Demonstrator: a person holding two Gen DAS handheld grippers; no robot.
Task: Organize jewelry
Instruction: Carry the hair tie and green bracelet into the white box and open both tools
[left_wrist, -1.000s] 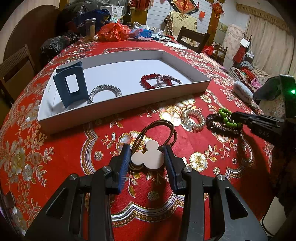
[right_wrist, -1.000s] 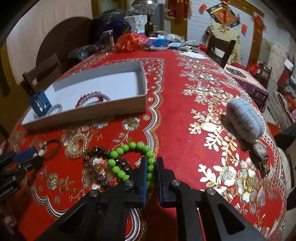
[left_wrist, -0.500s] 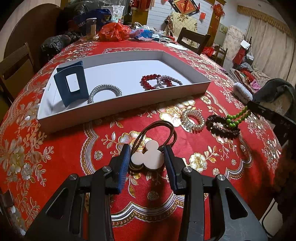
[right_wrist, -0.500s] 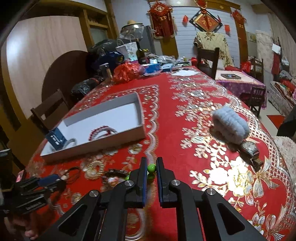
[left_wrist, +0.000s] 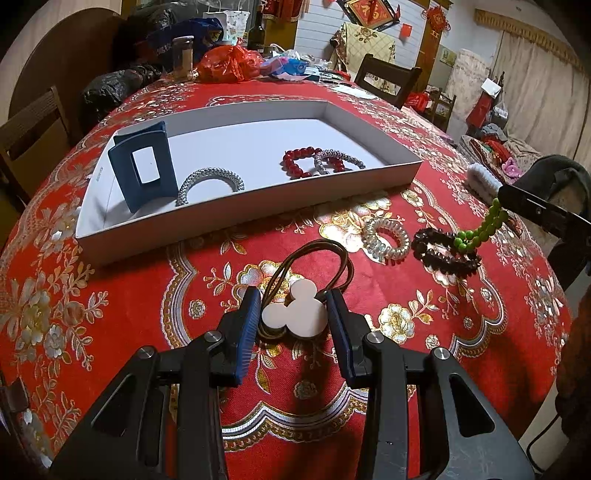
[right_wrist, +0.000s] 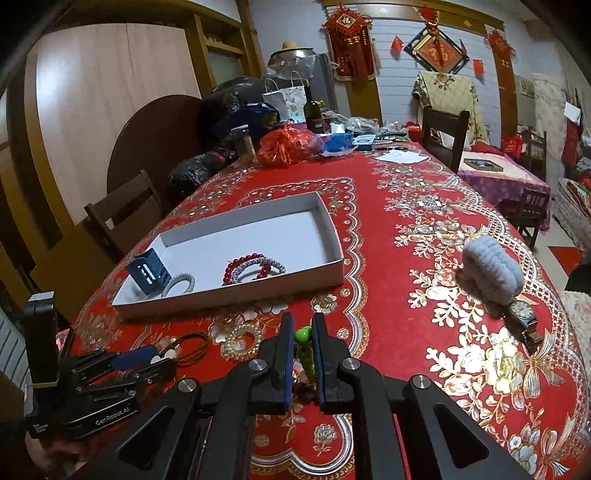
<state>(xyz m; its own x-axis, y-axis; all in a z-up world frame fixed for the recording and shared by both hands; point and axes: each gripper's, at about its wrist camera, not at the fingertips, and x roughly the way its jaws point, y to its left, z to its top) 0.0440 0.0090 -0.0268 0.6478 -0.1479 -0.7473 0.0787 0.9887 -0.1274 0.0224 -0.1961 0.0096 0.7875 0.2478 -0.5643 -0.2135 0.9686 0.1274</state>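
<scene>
My right gripper (right_wrist: 302, 334) is shut on a green bead bracelet (right_wrist: 306, 350), which hangs from it above the cloth (left_wrist: 480, 230). My left gripper (left_wrist: 293, 306) is open, low on the table, its fingers on either side of a white mouse-shaped charm on brown hair ties (left_wrist: 295, 314). A white tray (left_wrist: 236, 218) holds a blue clip (left_wrist: 142, 166), a silver band (left_wrist: 210, 181), a red bead bracelet (left_wrist: 301, 160) and a silver bracelet (left_wrist: 338, 160). A clear coil tie (left_wrist: 386, 240) and a dark bead bracelet (left_wrist: 445, 251) lie in front of the tray.
A grey fluffy scrunchie (right_wrist: 491, 271) and a wristwatch (right_wrist: 522, 317) lie on the right of the red cloth. Bags, a bottle (right_wrist: 313, 107) and clutter stand at the far end. Chairs stand around the table.
My right gripper has lifted the green bead bracelet off the table and away from the dark bracelet. My left gripper has stayed around the white charm.
</scene>
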